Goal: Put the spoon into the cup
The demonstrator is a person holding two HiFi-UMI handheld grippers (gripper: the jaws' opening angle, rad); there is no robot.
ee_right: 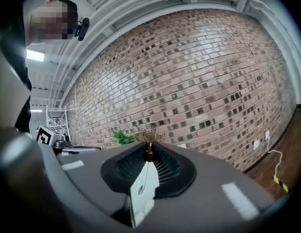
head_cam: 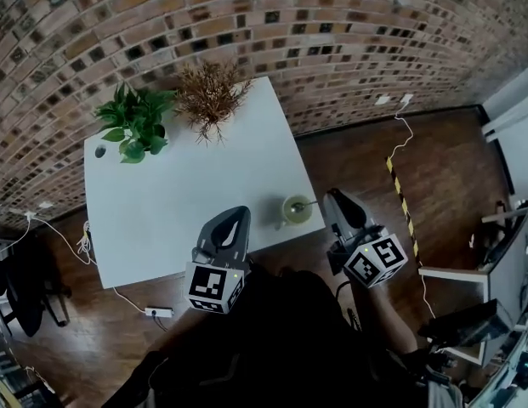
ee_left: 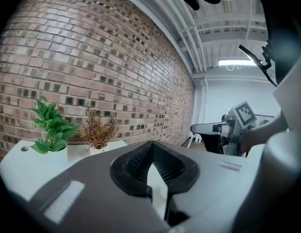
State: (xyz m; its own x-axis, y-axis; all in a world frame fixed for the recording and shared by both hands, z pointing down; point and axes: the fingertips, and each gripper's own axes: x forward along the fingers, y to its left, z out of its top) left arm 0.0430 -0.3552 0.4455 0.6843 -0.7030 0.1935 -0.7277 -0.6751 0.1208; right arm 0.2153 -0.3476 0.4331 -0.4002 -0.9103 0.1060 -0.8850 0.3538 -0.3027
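In the head view a pale green cup (head_cam: 296,210) stands near the white table's (head_cam: 161,202) front right corner. The spoon (head_cam: 307,202) sits in it, its handle leaning out to the right. My right gripper (head_cam: 332,196) hovers just right of the cup, beyond the table's edge, apart from the handle. Its jaws stand a narrow way apart with nothing between them (ee_right: 150,155). My left gripper (head_cam: 239,214) hangs over the table's front edge, left of the cup. Its tips (ee_left: 152,146) meet, holding nothing.
A green leafy plant (head_cam: 133,122) and a dry brown plant (head_cam: 210,96) stand at the table's far side against the brick wall. Cables and a power strip (head_cam: 158,312) lie on the wooden floor. A striped tape line (head_cam: 401,206) runs along the floor at right.
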